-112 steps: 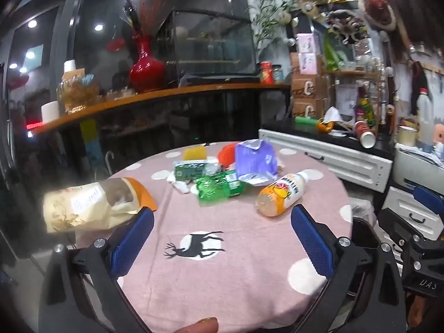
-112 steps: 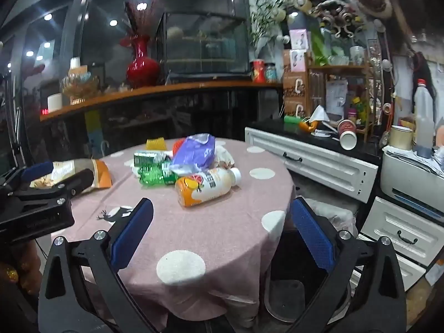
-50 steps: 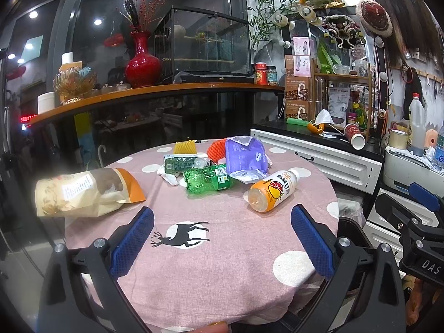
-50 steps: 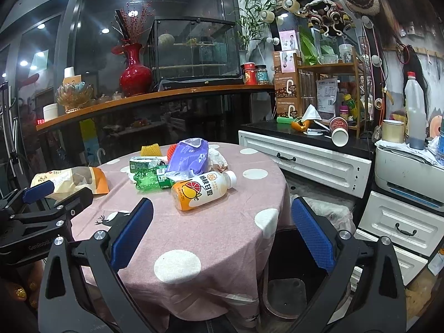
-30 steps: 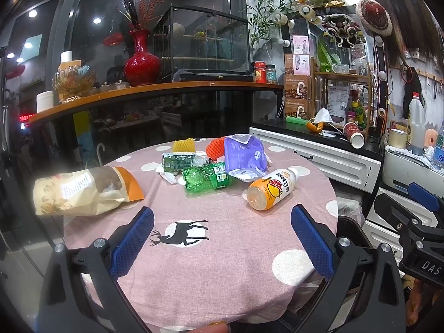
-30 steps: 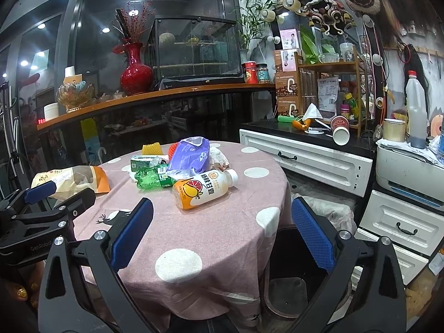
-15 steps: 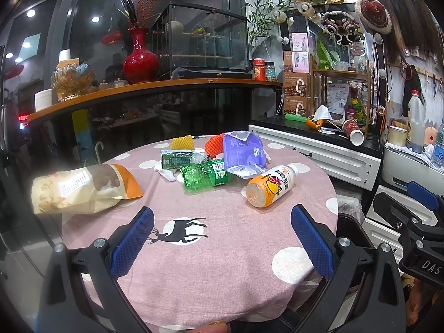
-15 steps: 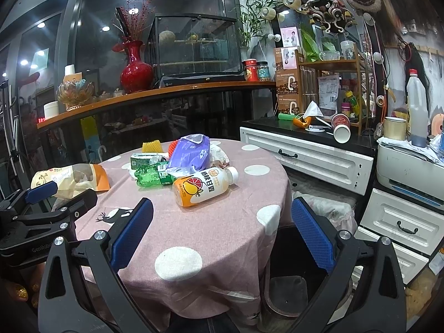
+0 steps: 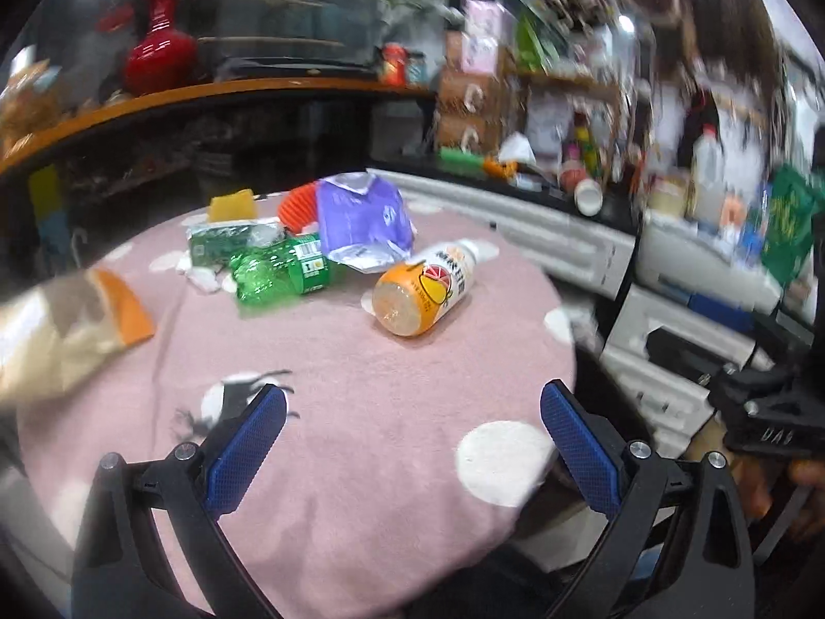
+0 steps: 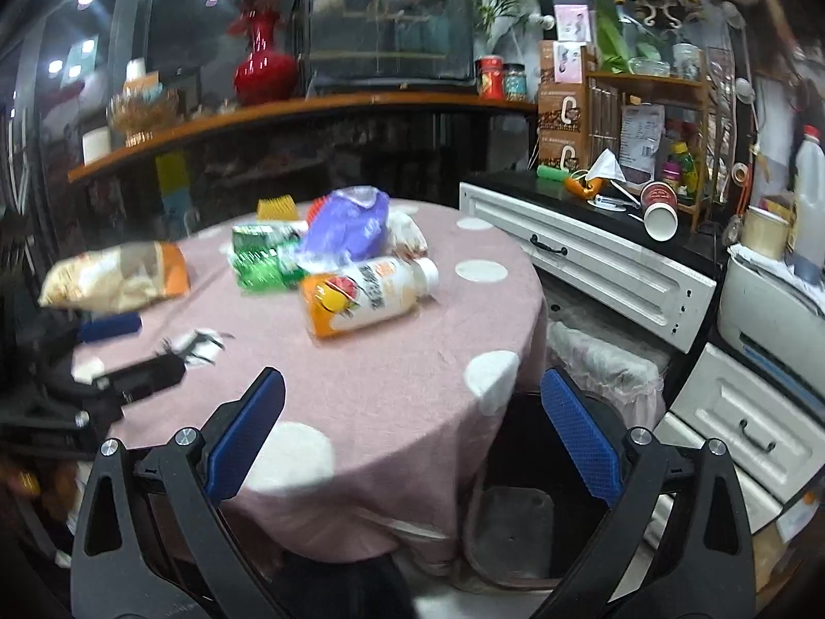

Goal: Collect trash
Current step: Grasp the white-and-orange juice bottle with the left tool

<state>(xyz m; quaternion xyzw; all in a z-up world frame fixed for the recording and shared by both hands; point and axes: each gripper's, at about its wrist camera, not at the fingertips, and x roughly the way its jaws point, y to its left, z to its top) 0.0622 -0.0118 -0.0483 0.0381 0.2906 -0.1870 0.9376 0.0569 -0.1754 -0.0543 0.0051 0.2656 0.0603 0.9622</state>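
Observation:
Trash lies on the round pink table: an orange-and-white drink bottle on its side, a crushed green bottle, a purple pouch, a green carton, and a tan-and-orange snack bag at the left edge. The bottle, green bottle, pouch and snack bag also show in the right wrist view. My left gripper is open and empty over the table's near part. My right gripper is open and empty at the table's near right edge.
A dark bin stands on the floor to the right of the table. White drawers and a cluttered counter run along the right. A wooden shelf with a red vase is behind the table.
Both grippers have moved forward and down toward the table, so the trash looks closer. The left wrist view has swung right and is blurred. Both grippers stay open.

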